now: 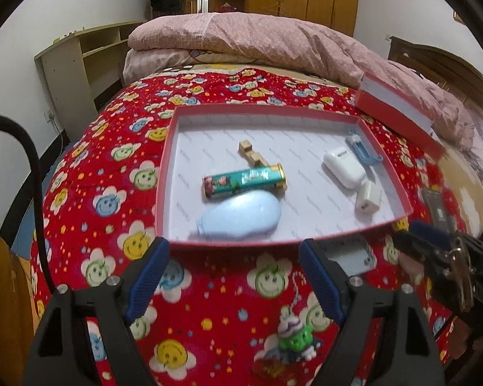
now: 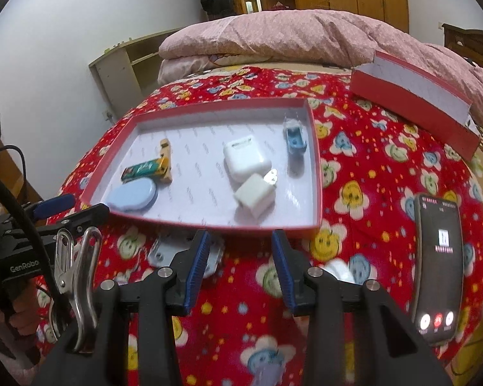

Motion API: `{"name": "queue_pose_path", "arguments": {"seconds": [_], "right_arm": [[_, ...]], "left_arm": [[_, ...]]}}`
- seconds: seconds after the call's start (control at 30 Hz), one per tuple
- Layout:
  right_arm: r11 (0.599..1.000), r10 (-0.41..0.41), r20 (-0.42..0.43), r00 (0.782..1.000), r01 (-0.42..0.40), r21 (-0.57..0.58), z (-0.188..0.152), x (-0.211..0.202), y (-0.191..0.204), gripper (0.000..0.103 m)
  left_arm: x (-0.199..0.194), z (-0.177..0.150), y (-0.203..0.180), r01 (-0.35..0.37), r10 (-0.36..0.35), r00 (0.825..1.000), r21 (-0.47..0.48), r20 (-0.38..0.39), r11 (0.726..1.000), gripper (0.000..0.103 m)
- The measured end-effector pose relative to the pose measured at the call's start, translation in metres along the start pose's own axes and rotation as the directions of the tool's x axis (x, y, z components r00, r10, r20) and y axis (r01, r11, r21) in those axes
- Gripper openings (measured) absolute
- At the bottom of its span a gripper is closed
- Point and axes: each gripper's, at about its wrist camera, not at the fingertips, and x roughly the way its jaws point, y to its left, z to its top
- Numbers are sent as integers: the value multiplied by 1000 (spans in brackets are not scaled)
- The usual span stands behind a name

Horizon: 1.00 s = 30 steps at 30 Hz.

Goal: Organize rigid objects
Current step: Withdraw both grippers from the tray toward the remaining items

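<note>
Heads up, the main risk here imo: both grippers hang low just short of the red tray's near wall, so if you push fwd without lifting, a fingertip clips that rim and shoves the whole tray across the soft blanket. Stuff inside would slide or roll, esp the green tube, which is round and lies on its side against the wooden block.

Your left gripper is spread wide w/ nothing between the pads. Right gripper is partway apart, also nothing grasped afaict.

What's already in the tray: blue mouse-shaped thing just past the left fingertips, white earbud case and white charger plug right ahead of the right fingertips, blue clip in the far corner.

Still loose on the blanket: a pale metal-looking piece just beside and partly behind the right gripper's left finger, blurry, can't tell what it is. Phone lies well off to the right of the right fingers, screen lit. Green toy charm sits below the left gripper's right finger. Grab too shallow on that flat piece and you'll pinch blanket w/ it.
</note>
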Motion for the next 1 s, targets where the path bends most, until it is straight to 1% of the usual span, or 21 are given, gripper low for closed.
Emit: {"name": "queue_pose_path", "arguments": {"seconds": [0.17,0.53,0.7,1.0], "right_arm": [[1000,0,-14,1000,0,-7,-15,-10,5,41],[1000,1,-55,998,-2,-21,-51,-29,14,41],[1000,-2,-74,997,0,-26,-66,-32,19,41],[1000,-17,-82,996,15,-23,-84,-39,21,41]], "left_arm": [[-3,-17,2,-14,14,1000,12,-23,1000,86],[-12,-50,2,-6,8,998,24,-57,1000,86],[-16,-60,3,10,-10,998,3,-68,1000,86],[-23,-78,-2,24,-22,997,22,-79,999,86]]}}
